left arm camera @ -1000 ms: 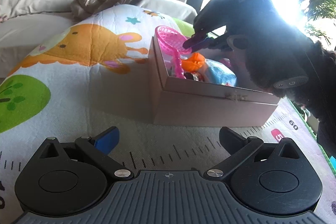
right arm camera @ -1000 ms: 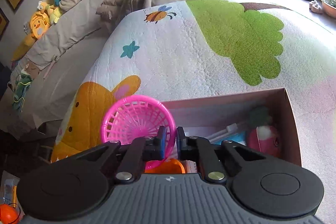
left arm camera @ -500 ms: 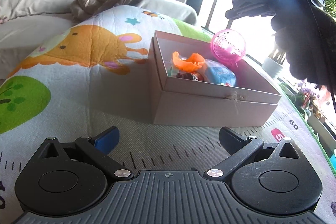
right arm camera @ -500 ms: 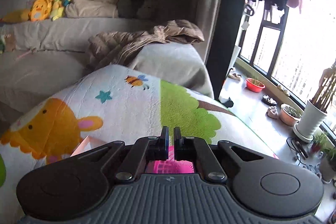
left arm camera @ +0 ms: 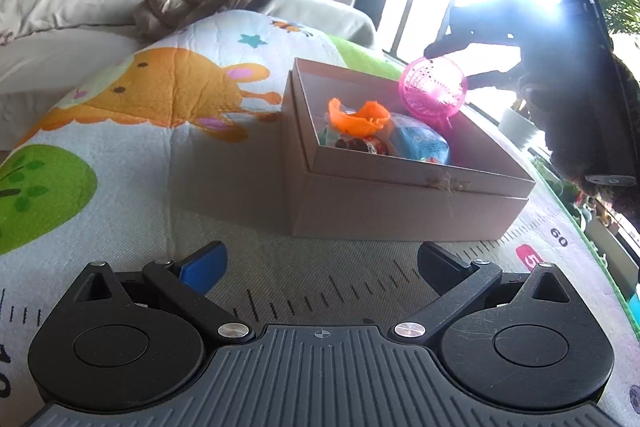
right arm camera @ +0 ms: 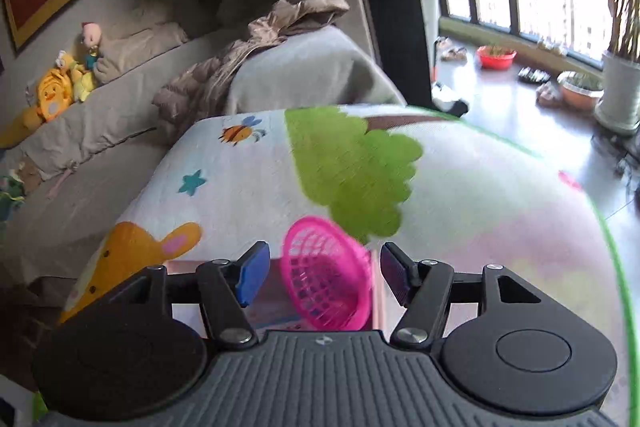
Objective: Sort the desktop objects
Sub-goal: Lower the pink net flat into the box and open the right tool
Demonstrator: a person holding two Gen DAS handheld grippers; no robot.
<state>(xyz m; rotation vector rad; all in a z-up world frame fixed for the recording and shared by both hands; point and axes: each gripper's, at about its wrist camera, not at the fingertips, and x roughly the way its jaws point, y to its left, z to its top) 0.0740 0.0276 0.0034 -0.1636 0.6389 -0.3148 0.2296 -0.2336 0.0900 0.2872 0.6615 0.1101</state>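
Gaping right fingers [right arm camera: 256,269] flanking pink basket [right arm camera: 326,291]

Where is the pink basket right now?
The pink basket sits tilted at the far right corner of the cardboard box, behind the orange toy; in the right wrist view it lies between the open right gripper fingers.

Left wrist view sits low over the cartoon mat [left arm camera: 140,155], facing the cardboard box [left arm camera: 400,203] from near its front, window glare behind. Right wrist view hovers above the box's far side, facing the sofa [right arm camera: 120,115] and window. Both catch the pink basket [left arm camera: 434,91] [right arm camera: 324,287], mat and sofa.
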